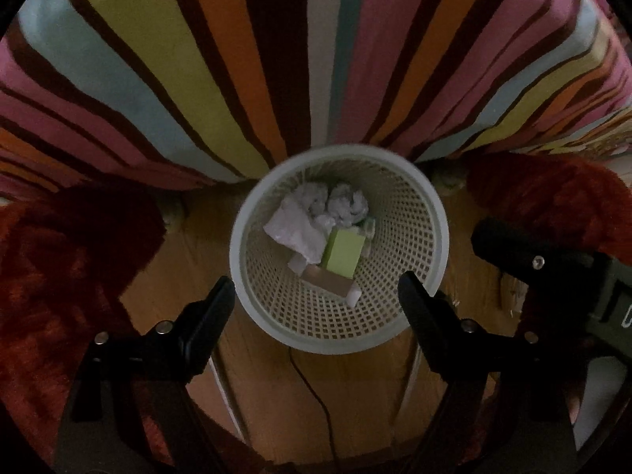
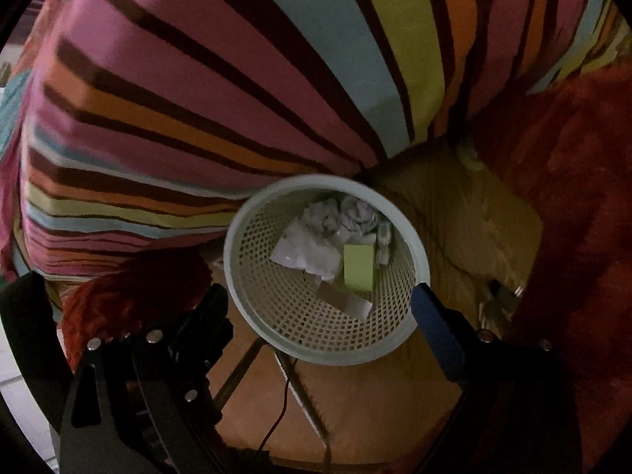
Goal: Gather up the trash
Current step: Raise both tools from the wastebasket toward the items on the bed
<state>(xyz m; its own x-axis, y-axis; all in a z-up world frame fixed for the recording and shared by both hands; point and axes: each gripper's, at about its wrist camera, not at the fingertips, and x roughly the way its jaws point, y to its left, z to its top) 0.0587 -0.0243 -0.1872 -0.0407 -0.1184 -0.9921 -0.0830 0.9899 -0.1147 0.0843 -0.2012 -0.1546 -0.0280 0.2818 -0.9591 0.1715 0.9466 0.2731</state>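
A white mesh wastebasket [image 1: 418, 213] stands on the wooden floor below both grippers; it also shows in the right wrist view [image 2: 399, 233]. Inside lie crumpled white paper [image 1: 335, 203], a flat white sheet [image 1: 296, 229], a lime green box [image 1: 343, 252] and a brown cardboard piece [image 1: 328, 278]. The same trash shows in the right wrist view: paper [image 2: 343, 215], green box [image 2: 358, 266], cardboard [image 2: 339, 298]. My left gripper [image 1: 316, 292] is open and empty above the basket's near rim. My right gripper [image 2: 320, 308] is open and empty above it too; its body [image 1: 553, 268] shows at the right of the left wrist view.
A bed with a striped, many-coloured cover [image 1: 245, 59] stands right behind the basket. Red shaggy rugs [image 1: 59, 260] [image 2: 572, 205] lie on both sides. A thin dark cable [image 1: 312, 391] runs over the wooden floor [image 1: 355, 403] in front.
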